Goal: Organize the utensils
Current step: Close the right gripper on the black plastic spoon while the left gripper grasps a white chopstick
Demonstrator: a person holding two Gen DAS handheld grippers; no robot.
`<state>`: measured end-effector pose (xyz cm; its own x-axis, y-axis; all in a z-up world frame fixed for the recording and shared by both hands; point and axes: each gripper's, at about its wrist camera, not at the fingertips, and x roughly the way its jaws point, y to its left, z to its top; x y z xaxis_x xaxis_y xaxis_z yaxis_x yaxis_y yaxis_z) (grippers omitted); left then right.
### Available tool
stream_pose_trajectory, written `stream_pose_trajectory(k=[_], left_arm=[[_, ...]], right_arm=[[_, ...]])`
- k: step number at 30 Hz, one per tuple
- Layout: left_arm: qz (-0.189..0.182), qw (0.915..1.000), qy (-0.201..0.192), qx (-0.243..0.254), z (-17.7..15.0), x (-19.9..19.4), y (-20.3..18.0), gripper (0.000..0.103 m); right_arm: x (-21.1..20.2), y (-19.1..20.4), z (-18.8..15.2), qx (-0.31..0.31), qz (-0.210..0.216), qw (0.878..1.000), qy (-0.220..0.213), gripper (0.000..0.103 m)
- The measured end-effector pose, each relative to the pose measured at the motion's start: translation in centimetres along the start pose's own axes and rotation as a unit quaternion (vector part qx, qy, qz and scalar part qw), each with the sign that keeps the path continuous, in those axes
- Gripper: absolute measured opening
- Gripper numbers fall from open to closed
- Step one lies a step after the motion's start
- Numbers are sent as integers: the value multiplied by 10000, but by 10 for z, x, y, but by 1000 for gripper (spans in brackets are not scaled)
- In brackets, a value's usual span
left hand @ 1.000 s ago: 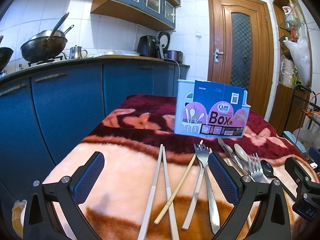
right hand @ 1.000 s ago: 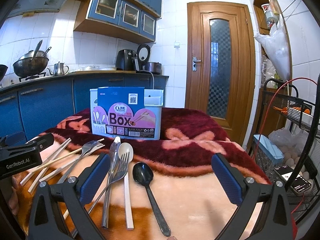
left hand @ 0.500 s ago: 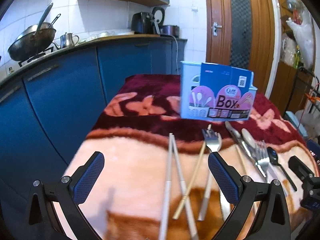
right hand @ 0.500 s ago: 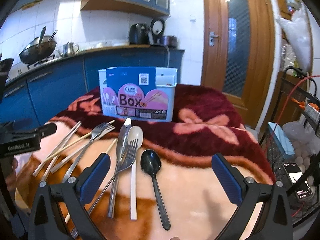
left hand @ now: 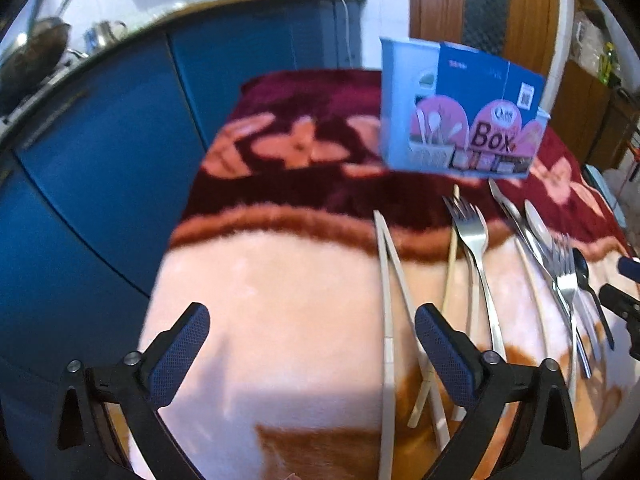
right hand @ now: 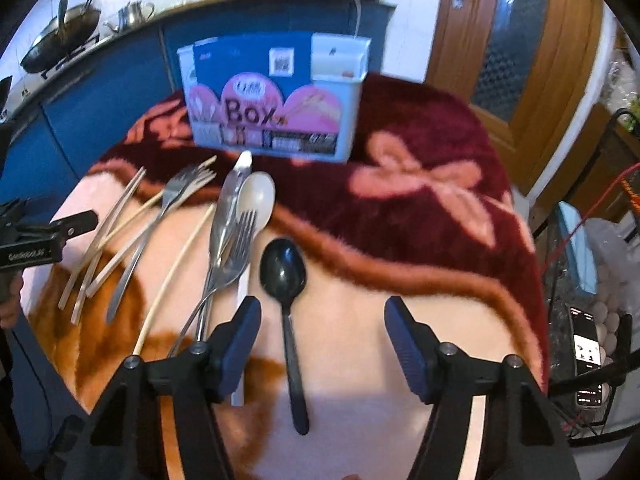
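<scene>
Utensils are all fanned out on the blanket in front of the Box caddy, easy pickings. Right gripper has just been narrowing its jaws around the black spoon, handle between them, not pinched yet. Left gripper hangs wide open and empty near the chopsticks.

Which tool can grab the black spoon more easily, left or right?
Right. The black spoon lies between the right tool's open, just-narrowed jaws; the left tool points at bare blanket beside the chopsticks.
</scene>
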<state>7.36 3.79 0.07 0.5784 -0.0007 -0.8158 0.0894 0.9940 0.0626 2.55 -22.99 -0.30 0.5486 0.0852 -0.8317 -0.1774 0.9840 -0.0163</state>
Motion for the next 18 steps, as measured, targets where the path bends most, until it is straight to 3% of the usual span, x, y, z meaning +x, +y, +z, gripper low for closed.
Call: stream_pose_trajectory(k=[8,18], left_arm=[[-32,9987,491,160,7,22,-2,85],[-384,9940,979,305,18,41,-3,70]], right_arm=[[15,4,8,-208,117,9976,645,50],[29,7,20,-372,148,9905,1317,47]])
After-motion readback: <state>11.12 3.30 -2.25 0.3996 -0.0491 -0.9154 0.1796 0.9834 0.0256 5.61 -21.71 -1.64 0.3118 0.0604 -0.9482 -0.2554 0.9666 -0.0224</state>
